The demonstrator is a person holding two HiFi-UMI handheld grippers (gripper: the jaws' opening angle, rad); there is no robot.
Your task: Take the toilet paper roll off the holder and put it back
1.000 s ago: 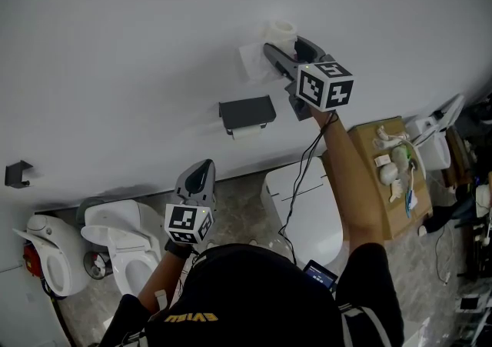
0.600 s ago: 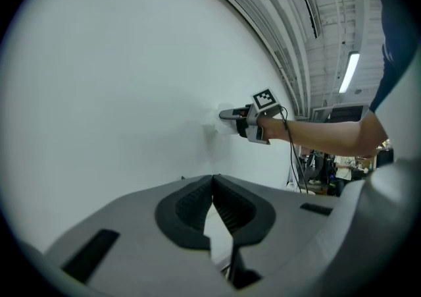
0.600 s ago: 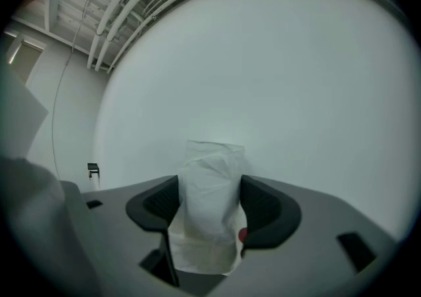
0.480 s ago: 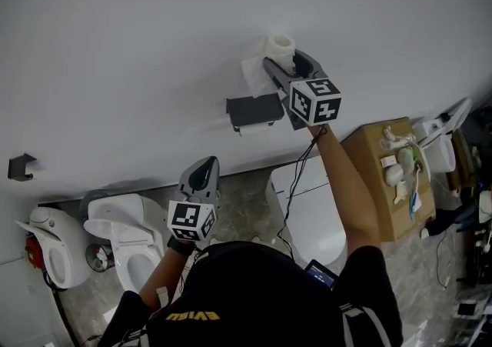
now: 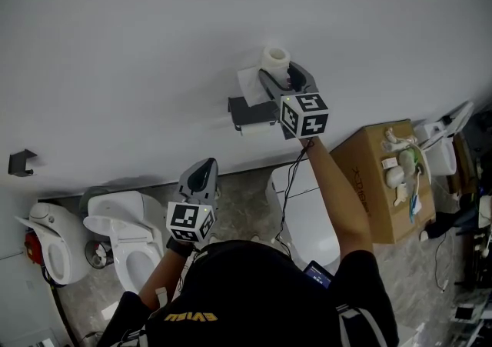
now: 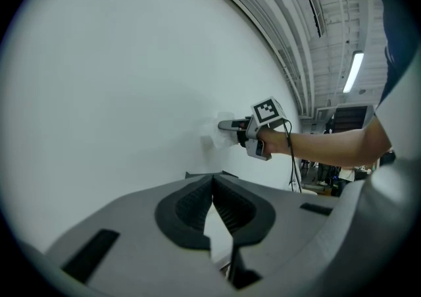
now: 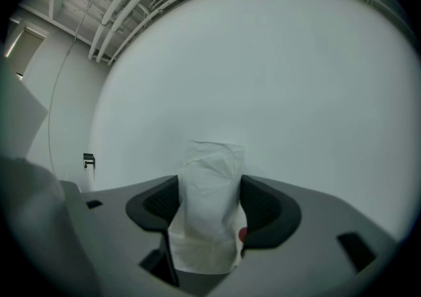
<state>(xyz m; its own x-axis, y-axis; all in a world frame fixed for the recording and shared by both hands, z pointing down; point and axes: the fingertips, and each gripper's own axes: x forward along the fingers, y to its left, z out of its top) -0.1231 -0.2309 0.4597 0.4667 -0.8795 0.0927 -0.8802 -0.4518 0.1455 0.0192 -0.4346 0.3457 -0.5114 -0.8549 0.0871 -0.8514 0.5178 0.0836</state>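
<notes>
Roll (image 7: pixel 209 177) pinched between right tongs (image 5: pixel 284 76), up by wall (image 5: pixel 154 30) just above holder (image 5: pixel 252 111), seemingly lined up for rehanging. Left tongs (image 6: pixel 212 187) closed on nothing, held low, apparently to stay clear.

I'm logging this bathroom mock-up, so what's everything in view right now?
toilet paper roll: one, white, held up near the wall, loose sheet hanging
holder: one, dark, on the wall beside the roll
bracket: one, black, wall at far left
toilets: three, white, on the floor
cardboard box: one, brown, floor at right, small items on top
left tool: one, grey, jaws together, empty, held low
right tool: one, grey, shut on the roll
</notes>
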